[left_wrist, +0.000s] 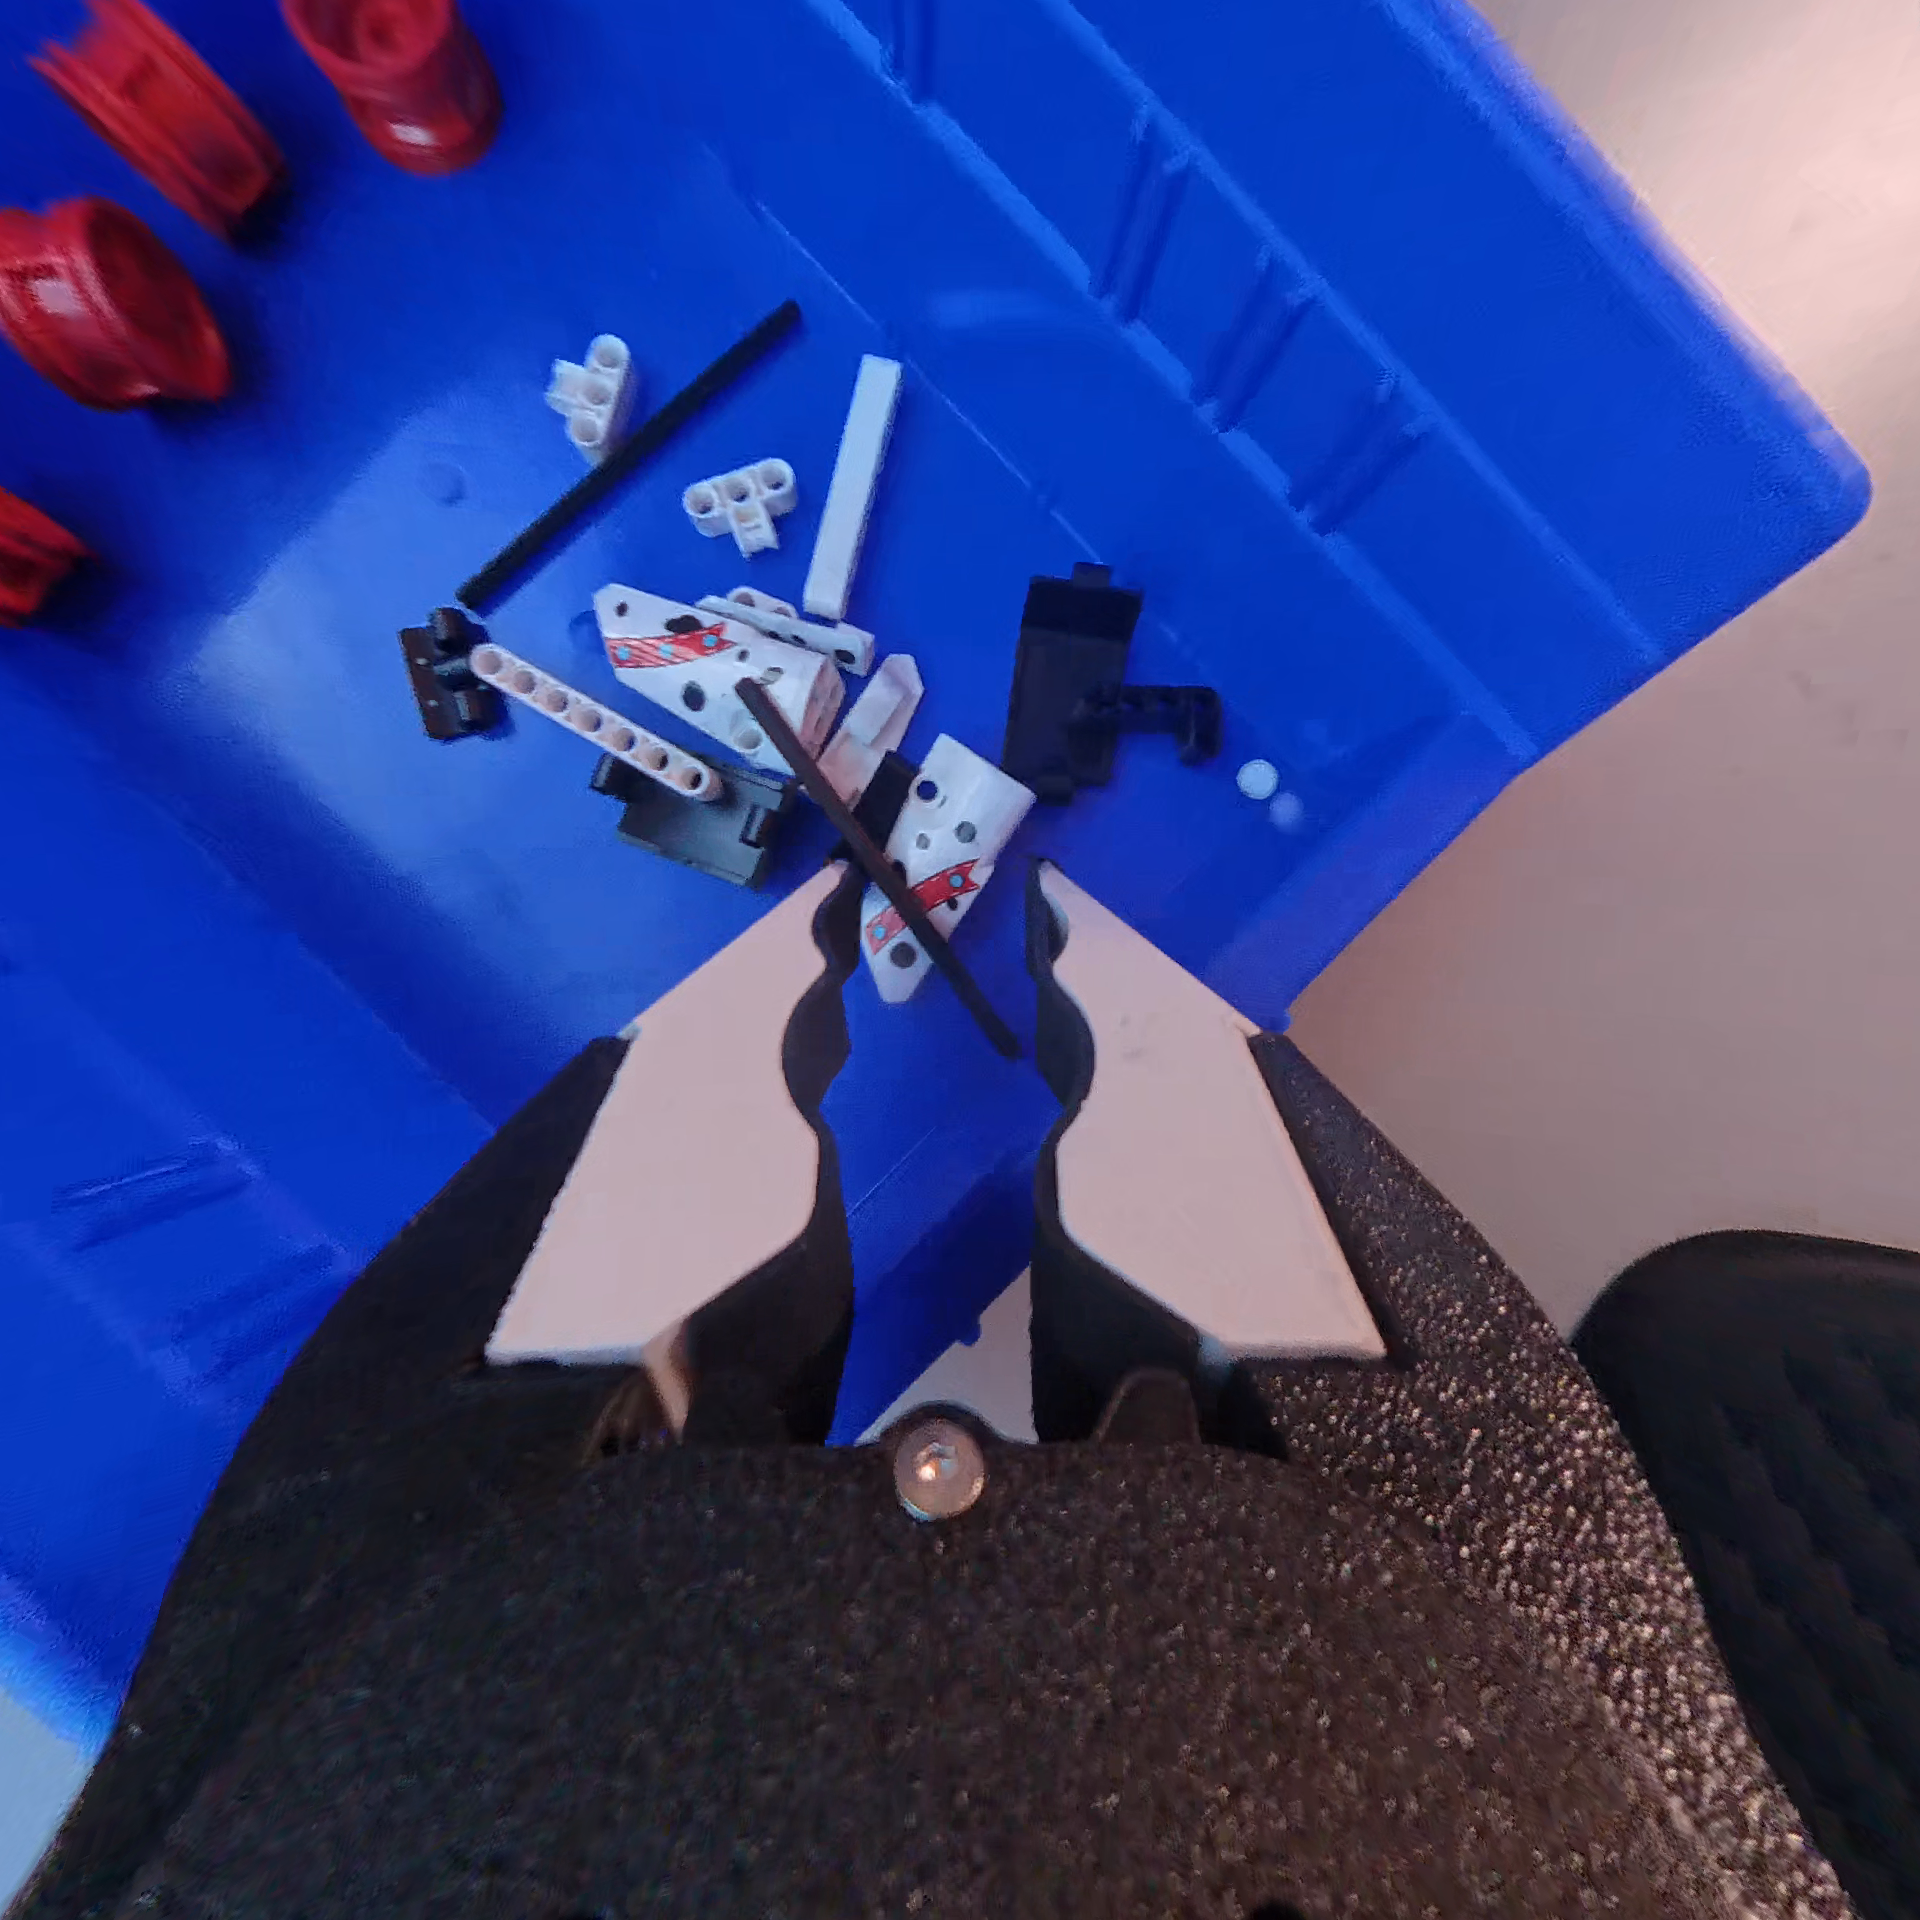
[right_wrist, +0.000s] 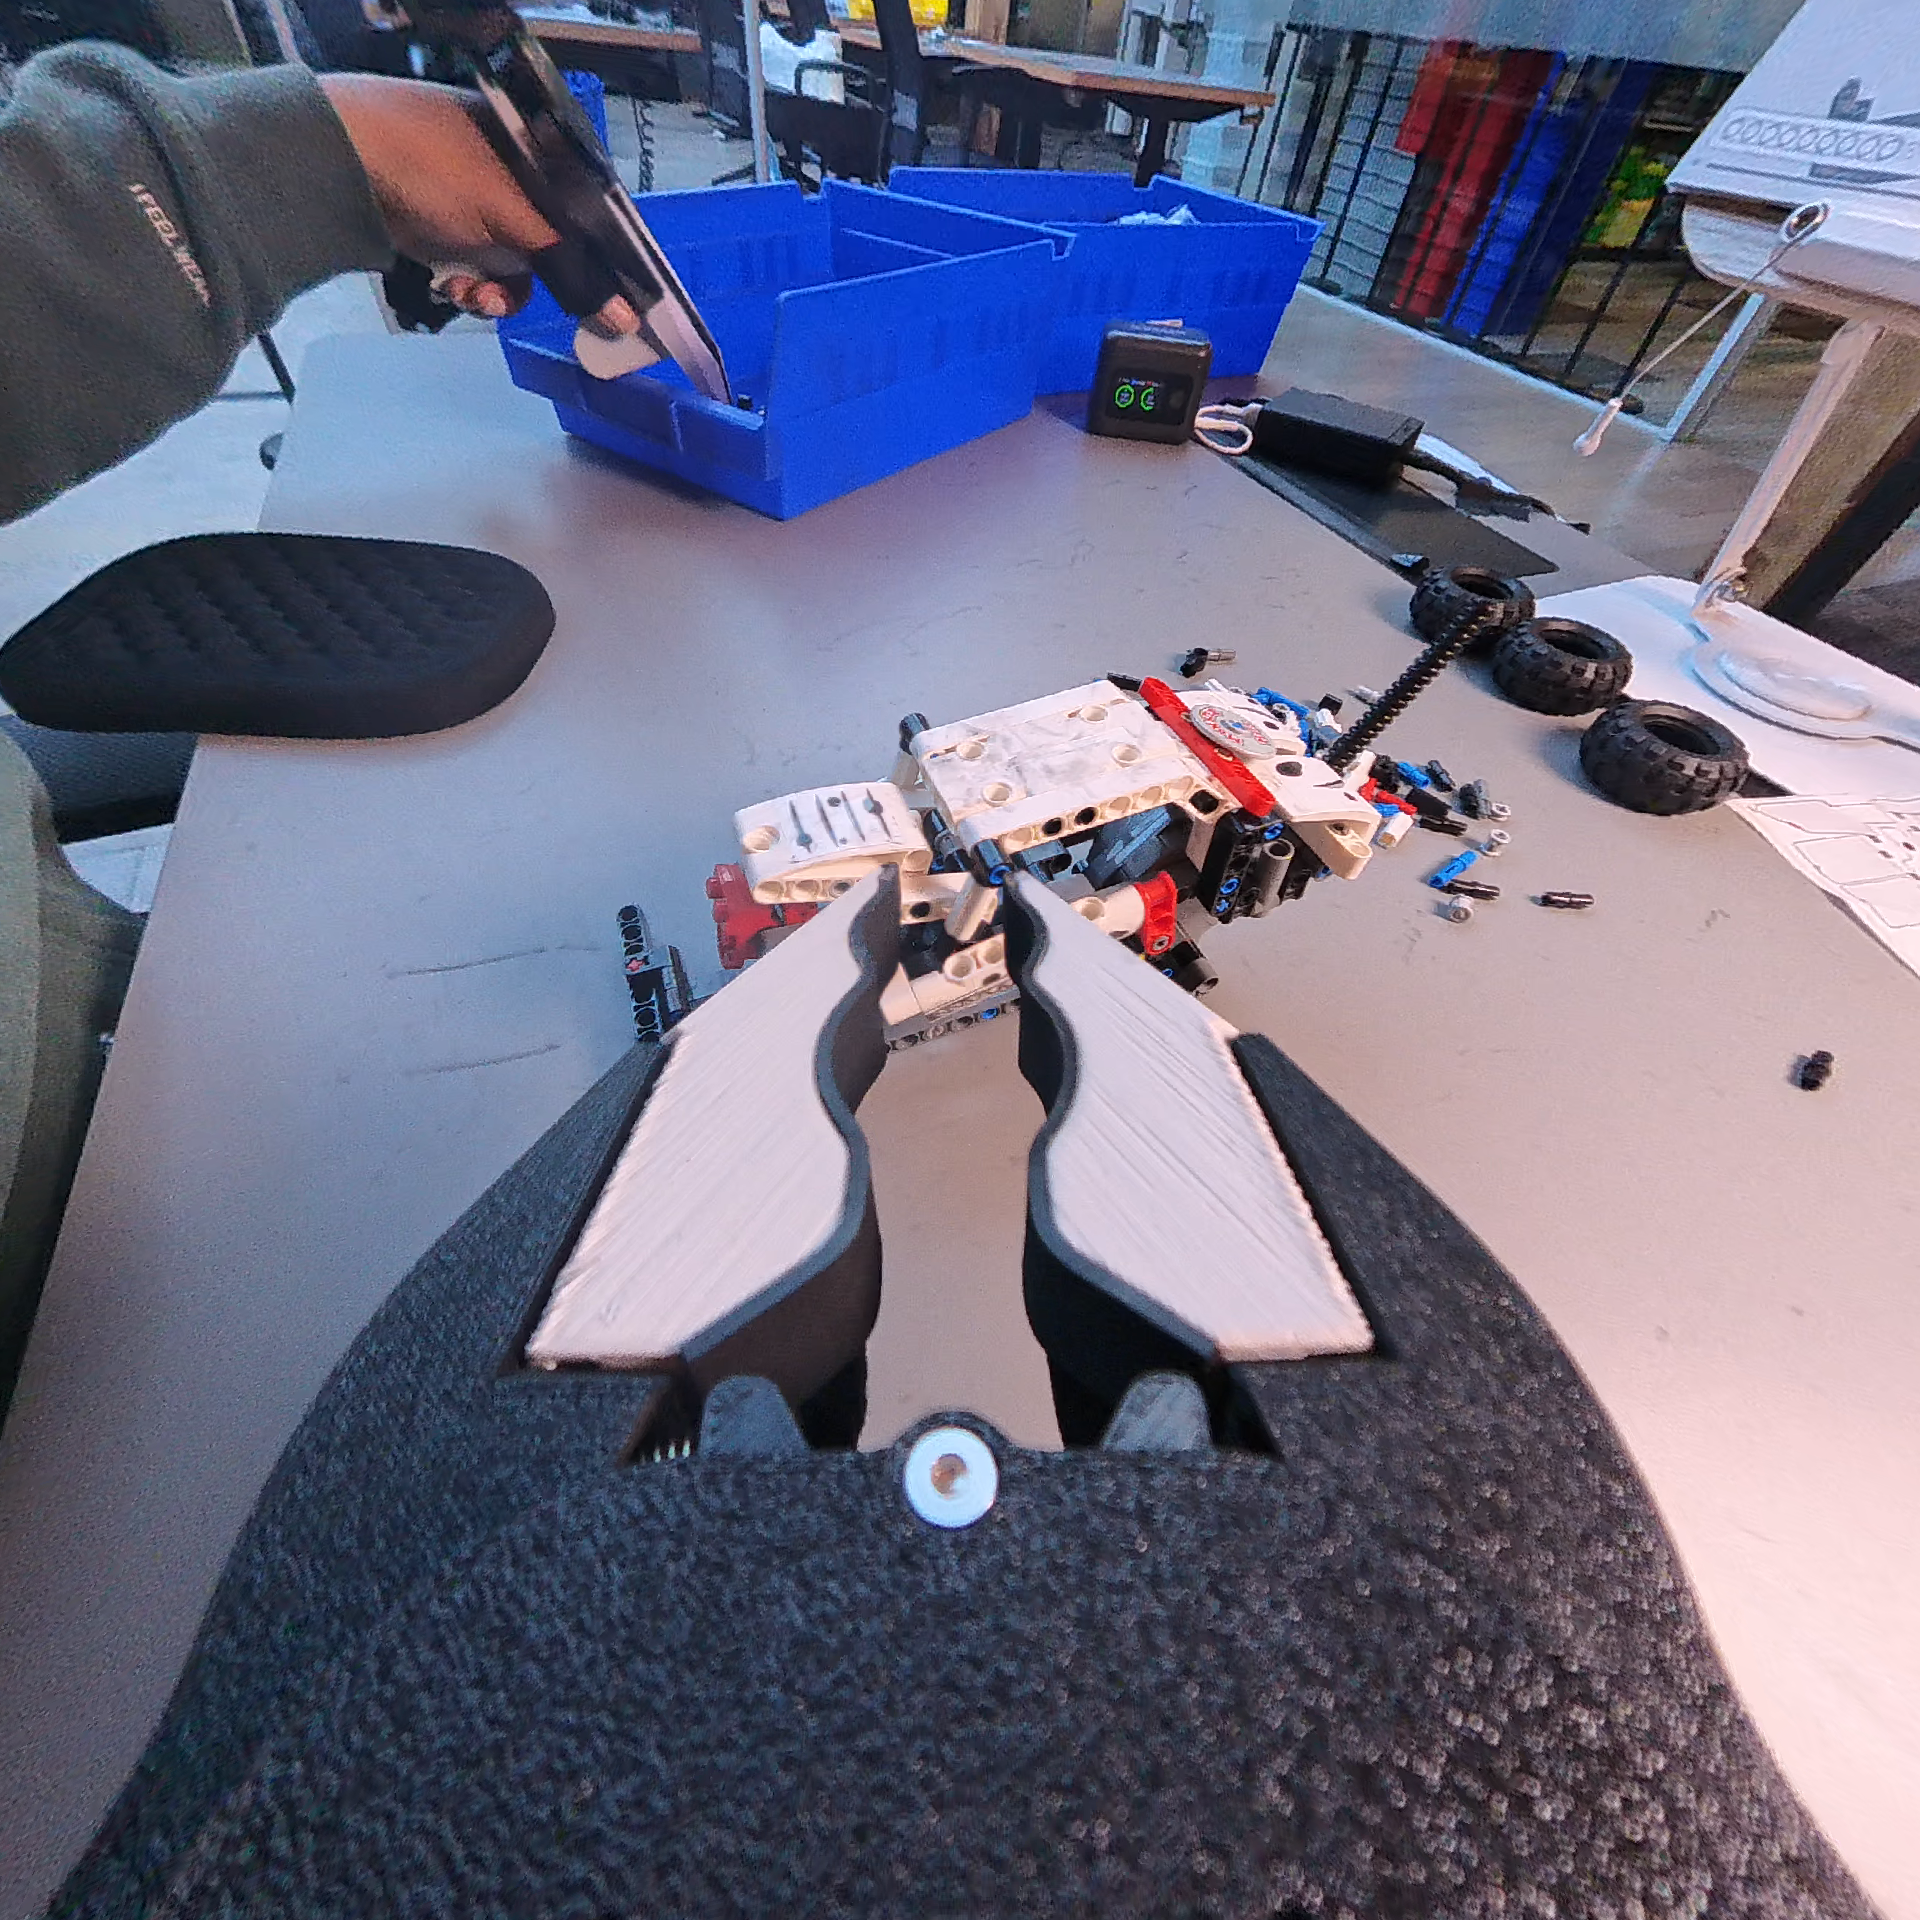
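My left gripper (left_wrist: 937, 883) is open and hangs low inside a blue bin (left_wrist: 1351, 416). Its tips straddle a white panel with a red sticker (left_wrist: 961, 821) and a thin black axle (left_wrist: 883, 873) lying across it. More white beams (left_wrist: 592, 717) and black pieces (left_wrist: 1070, 675) lie just beyond. In the right wrist view the left gripper (right_wrist: 717, 384) dips into the bin (right_wrist: 831, 416), held by a hand. My right gripper (right_wrist: 951, 883) has its jaws narrowed around a white beam at the near end of a white, black and red toy vehicle model (right_wrist: 1060, 790) on the grey table (right_wrist: 416, 831).
Red wheel hubs (left_wrist: 104, 301) lie at the bin's far left. Three black tyres (right_wrist: 1662, 753) and small loose pins (right_wrist: 1455, 883) sit right of the model. A black device with a lit display (right_wrist: 1148, 384), a black pad (right_wrist: 270, 634), paper sheets (right_wrist: 1849, 852) and a tilted stand (right_wrist: 1818, 156) are nearby. The grippers' ends are close to 45 cm from one another.
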